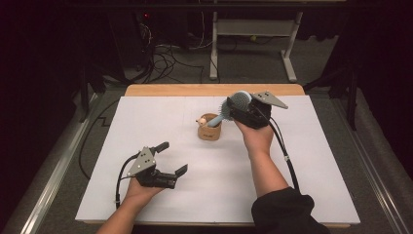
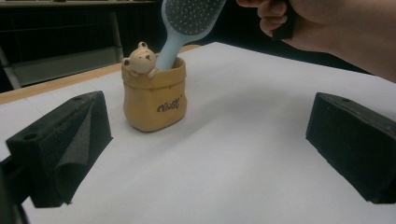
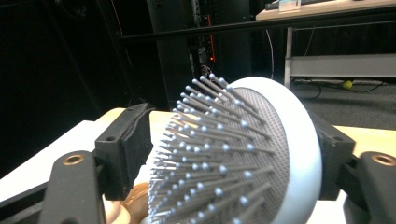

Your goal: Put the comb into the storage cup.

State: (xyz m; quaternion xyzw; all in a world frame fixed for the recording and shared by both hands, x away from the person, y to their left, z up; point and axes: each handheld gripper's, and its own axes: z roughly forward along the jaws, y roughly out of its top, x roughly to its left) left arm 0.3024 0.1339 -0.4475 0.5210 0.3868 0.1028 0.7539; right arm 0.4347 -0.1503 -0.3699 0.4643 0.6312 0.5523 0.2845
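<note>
A white table (image 1: pixel 160 117) with a wooden far edge stands in a dark room over grey floor (image 1: pixel 253 63) strewn with cables. The left gripper (image 1: pixel 174 157) rests with jaws apart; the right gripper's (image 1: pixel 233 106) jaws flank the hairbrush (image 1: pixel 237 101) head, standing in the bear pot (image 1: pixel 209 127), grip unclear.

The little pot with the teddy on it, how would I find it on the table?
Start at the big white table and look near its middle, a bit toward the far edge. There stands the yellow-brown pot, shaped like a sack. A small bear peeks over its rim, and a pale blue hairbrush pokes out.

Bright light on the white table (image 1: pixel 146 122), dark surroundings, soft shadows, slightly grainy pictures
</note>
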